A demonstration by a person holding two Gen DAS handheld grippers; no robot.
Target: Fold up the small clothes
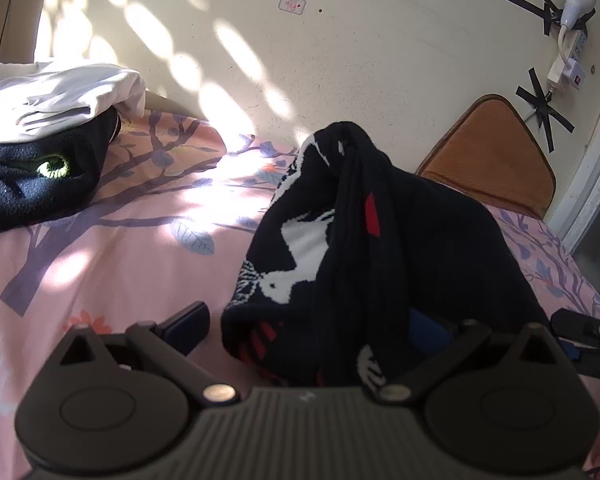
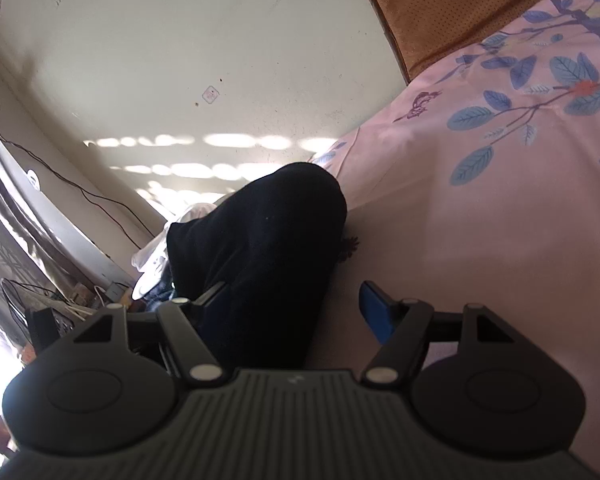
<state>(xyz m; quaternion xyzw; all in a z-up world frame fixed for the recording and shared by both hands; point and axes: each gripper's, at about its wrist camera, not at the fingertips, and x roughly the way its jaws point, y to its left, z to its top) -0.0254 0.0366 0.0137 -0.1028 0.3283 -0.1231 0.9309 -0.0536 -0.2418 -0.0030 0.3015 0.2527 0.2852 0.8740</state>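
Observation:
A black knitted garment (image 1: 380, 240) with white and red patterns lies bunched in a heap on the pink floral bed sheet (image 1: 120, 264). My left gripper (image 1: 312, 324) is open; the garment's near edge lies between its fingers and covers the right finger. In the right wrist view the same black garment (image 2: 260, 248) fills the middle. My right gripper (image 2: 296, 304) is open, the cloth lying between the wide jaws and against the left finger (image 2: 210, 294); the blue-padded right finger (image 2: 374, 312) rests over bare sheet (image 2: 480, 220).
A pile of clothes, white cloth (image 1: 56, 92) over a black fleece (image 1: 28, 184), sits at the bed's far left. A brown headboard (image 1: 496, 156) stands at the far right. The wall (image 1: 340, 40) runs behind the bed, with a taped lamp and power strip (image 1: 572, 20).

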